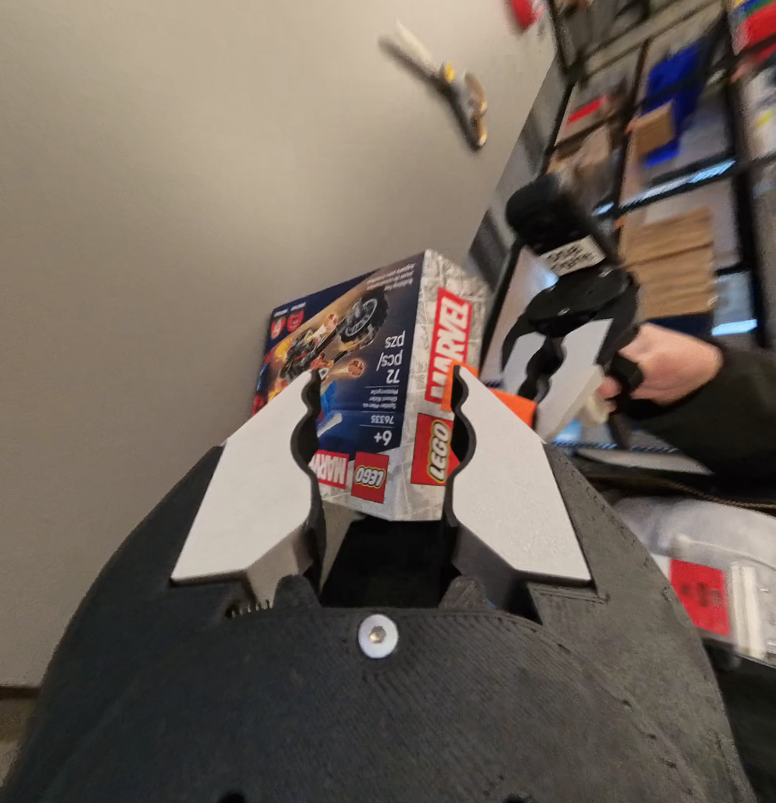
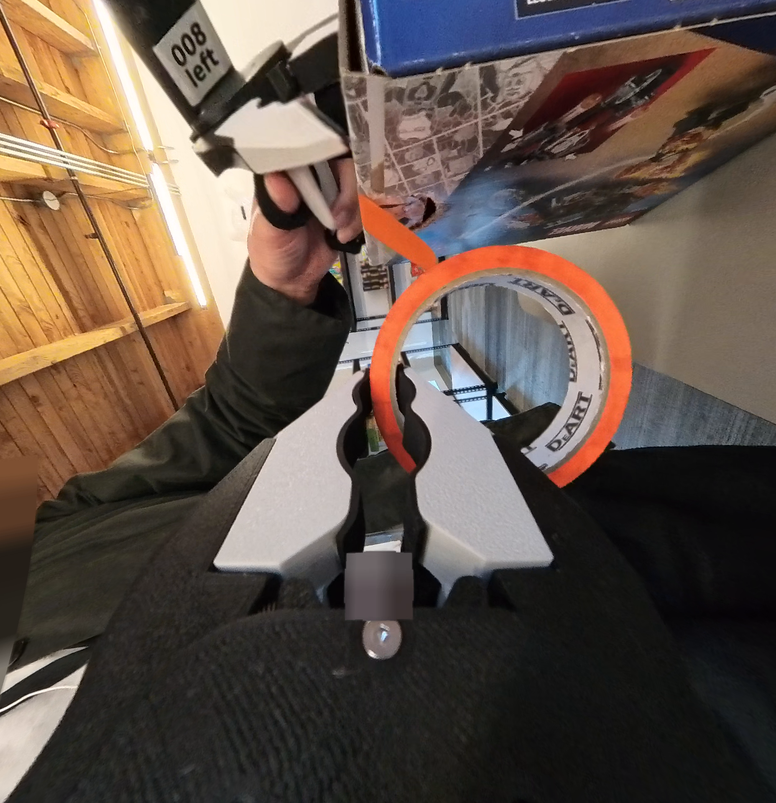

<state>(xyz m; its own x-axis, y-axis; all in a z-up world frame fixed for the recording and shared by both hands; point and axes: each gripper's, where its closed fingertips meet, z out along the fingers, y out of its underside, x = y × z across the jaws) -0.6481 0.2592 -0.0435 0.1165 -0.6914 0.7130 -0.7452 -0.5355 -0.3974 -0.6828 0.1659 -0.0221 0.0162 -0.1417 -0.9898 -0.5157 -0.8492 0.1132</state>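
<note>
My left gripper (image 1: 384, 377) is shut on a small printed toy box (image 1: 390, 313), holding it in the air, one finger on each side. An orange strip of tape (image 1: 510, 404) shows at the box's right side. In the right wrist view my right gripper (image 2: 383, 376) is shut on the rim of an orange tape roll (image 2: 612, 347). A strip of tape (image 2: 390, 230) runs from the roll up to the box (image 2: 551, 130). The left gripper's body (image 2: 282, 134) and a hand (image 2: 290, 260) meet the box's left edge. The right gripper (image 1: 564, 330) shows farther off in the left wrist view.
A black metal shelf rack (image 1: 681, 152) with cardboard and blue bins stands at the right. Clear plastic bags with a red label (image 1: 699, 599) lie at lower right. A tool (image 1: 455, 95) hangs on the pale wall. Wooden slats (image 2: 51, 260) and a dark sleeve (image 2: 247, 369) fill the left.
</note>
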